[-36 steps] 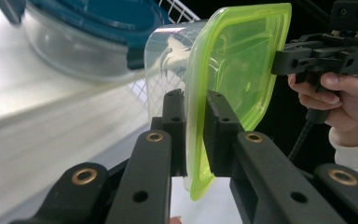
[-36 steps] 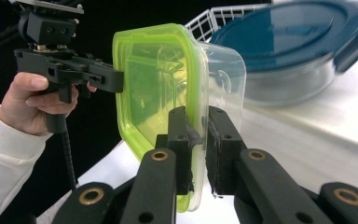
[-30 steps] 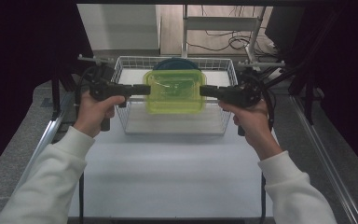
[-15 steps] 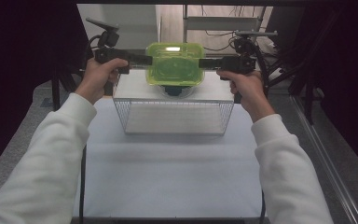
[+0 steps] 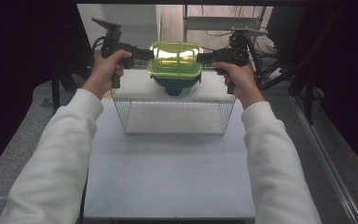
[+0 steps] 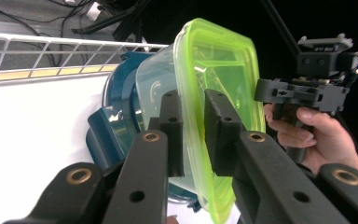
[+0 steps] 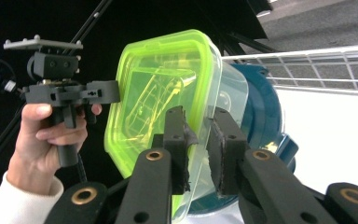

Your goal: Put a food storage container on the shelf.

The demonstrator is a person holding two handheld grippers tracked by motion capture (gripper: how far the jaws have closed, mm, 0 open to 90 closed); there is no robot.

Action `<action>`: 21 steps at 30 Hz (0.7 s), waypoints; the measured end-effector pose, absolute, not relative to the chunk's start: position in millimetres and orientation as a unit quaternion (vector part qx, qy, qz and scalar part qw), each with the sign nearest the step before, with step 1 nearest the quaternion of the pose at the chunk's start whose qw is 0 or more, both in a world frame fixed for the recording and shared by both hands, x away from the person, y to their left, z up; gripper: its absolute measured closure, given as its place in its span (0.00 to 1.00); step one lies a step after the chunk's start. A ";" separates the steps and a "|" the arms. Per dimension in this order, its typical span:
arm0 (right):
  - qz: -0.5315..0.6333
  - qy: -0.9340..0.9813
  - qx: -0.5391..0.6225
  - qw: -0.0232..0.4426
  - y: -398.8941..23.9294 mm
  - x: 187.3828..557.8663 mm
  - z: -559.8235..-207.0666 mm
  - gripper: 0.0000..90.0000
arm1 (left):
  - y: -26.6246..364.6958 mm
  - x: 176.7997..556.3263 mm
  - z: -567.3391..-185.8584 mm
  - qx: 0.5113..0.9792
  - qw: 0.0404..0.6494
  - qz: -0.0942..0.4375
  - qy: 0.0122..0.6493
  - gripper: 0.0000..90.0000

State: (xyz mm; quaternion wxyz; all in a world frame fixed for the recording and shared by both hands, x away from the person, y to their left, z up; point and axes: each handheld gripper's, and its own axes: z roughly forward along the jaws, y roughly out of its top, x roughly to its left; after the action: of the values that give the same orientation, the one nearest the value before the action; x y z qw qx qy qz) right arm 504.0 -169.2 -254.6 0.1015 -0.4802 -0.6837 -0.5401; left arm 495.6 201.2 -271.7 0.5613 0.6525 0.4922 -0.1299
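High view: a clear container with a lime-green lid (image 5: 175, 58) hangs between the two tongs at twelve o'clock, beyond the far rim of the wire basket (image 5: 174, 122) that stands on the white bench (image 5: 168, 177). Left tongs (image 5: 143, 53) nip the lid's rim at nine o'clock, right tongs (image 5: 204, 57) at three o'clock. A dark blue bowl (image 5: 175, 86) sits right under the container, at six o'clock to it; whether the two touch I cannot tell. Left gripper view: container (image 6: 214, 93) seen edge-on, lid rim running between the left tongs (image 6: 193, 130), set narrow and only just eased wider, rim between them, pads at or just off it. Blue bowl (image 6: 116, 121) behind the container at nine o'clock; the other hand (image 6: 317, 140) at three o'clock. Right gripper view: same on this side, right tongs (image 7: 198, 149) narrow about the lid rim, also just eased wider; bowl (image 7: 261, 116) at three o'clock, basket wire (image 7: 307, 65) beyond. Judgement: the step in hand looks like setting the container down on the bowl past the basket. Next move calls for both tongs opening together and backing off sideways, level, so the container does not tip.
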 end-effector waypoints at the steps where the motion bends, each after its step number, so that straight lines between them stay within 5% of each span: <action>1: -0.541 -0.678 -0.486 0.107 -169.3 506.9 -256.3 0.85 | 201.3 497.0 -273.0 0.649 0.562 -0.134 0.495 0.86; 14: -0.545 -0.660 -0.504 0.113 -169.8 517.5 -267.7 0.77 | 197.9 508.5 -286.1 0.639 0.569 -0.139 0.498 0.79; 21: -0.556 -0.668 -0.490 0.071 -162.3 512.1 -267.3 0.45 | 200.4 510.3 -289.3 0.621 0.580 -0.106 0.517 0.44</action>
State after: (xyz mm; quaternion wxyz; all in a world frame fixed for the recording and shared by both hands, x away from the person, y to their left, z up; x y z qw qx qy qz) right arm 512.1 -162.3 -267.3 0.0706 -0.4897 -0.6676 -0.5564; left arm 510.3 200.4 -289.3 0.5797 0.6206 0.5172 -0.1062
